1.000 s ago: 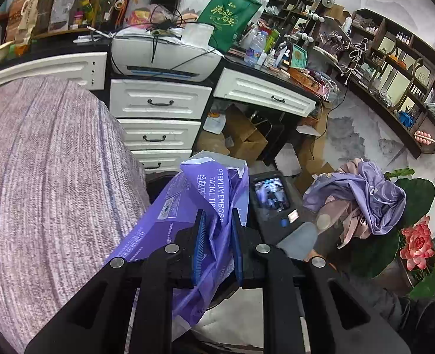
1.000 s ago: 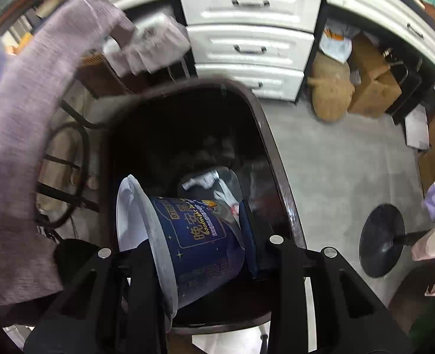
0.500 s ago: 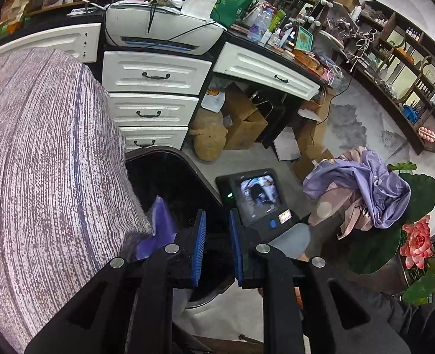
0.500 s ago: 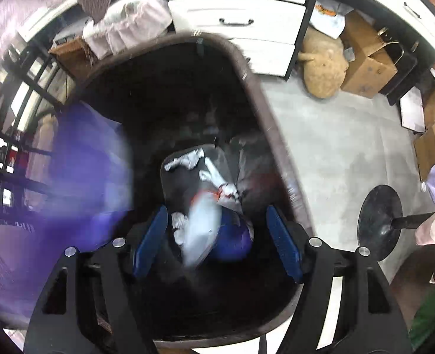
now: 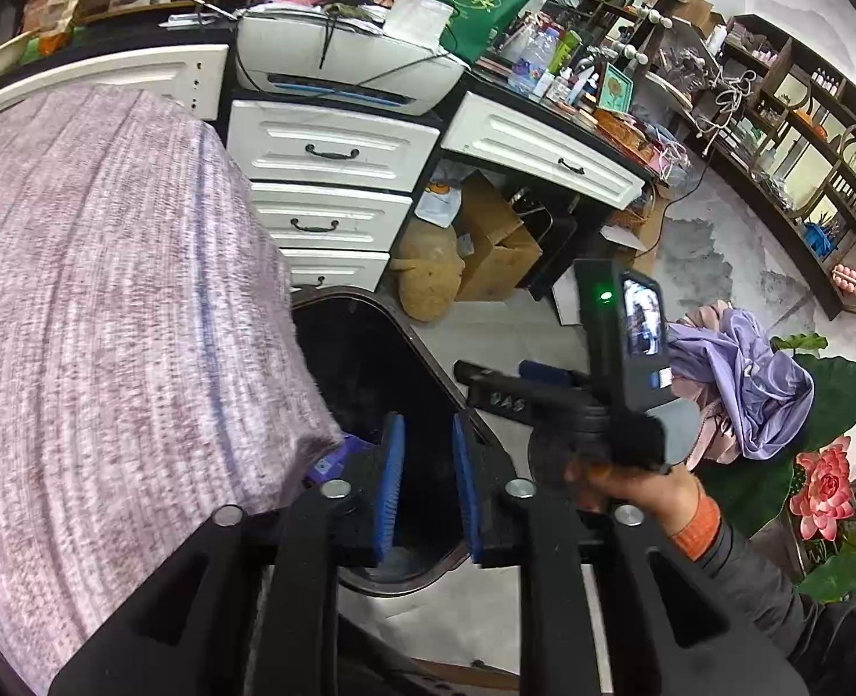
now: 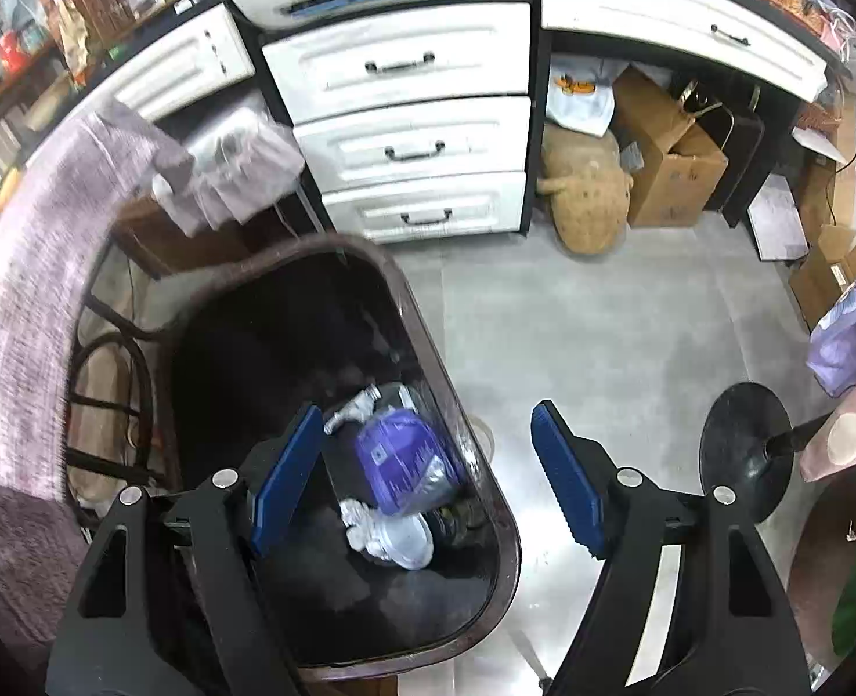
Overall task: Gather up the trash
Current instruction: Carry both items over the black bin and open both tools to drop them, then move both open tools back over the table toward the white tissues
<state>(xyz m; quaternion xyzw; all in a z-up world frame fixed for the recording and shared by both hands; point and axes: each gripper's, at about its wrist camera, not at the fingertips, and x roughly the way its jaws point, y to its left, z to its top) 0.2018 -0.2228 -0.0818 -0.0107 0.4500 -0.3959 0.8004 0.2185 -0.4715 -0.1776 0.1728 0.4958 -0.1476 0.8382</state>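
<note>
A dark trash bin stands on the floor beside the table; its rim also shows in the left wrist view. Inside it lie a purple tissue wrapper, a white cup lid and crumpled white paper. My right gripper is wide open and empty above the bin's right rim. My left gripper is slightly open and empty above the bin. A corner of the purple wrapper peeks out below the tablecloth. The right gripper's body shows in the left wrist view.
A purple knitted tablecloth covers the table at left. White drawers stand behind the bin. Cardboard boxes and a tan sack sit under the desk. A black stand base and purple cloth are at right.
My right gripper opened and dropped the blue cup into the bin. My left gripper let go of the purple wrapper, which fell into the bin. Both grippers rose slightly.
</note>
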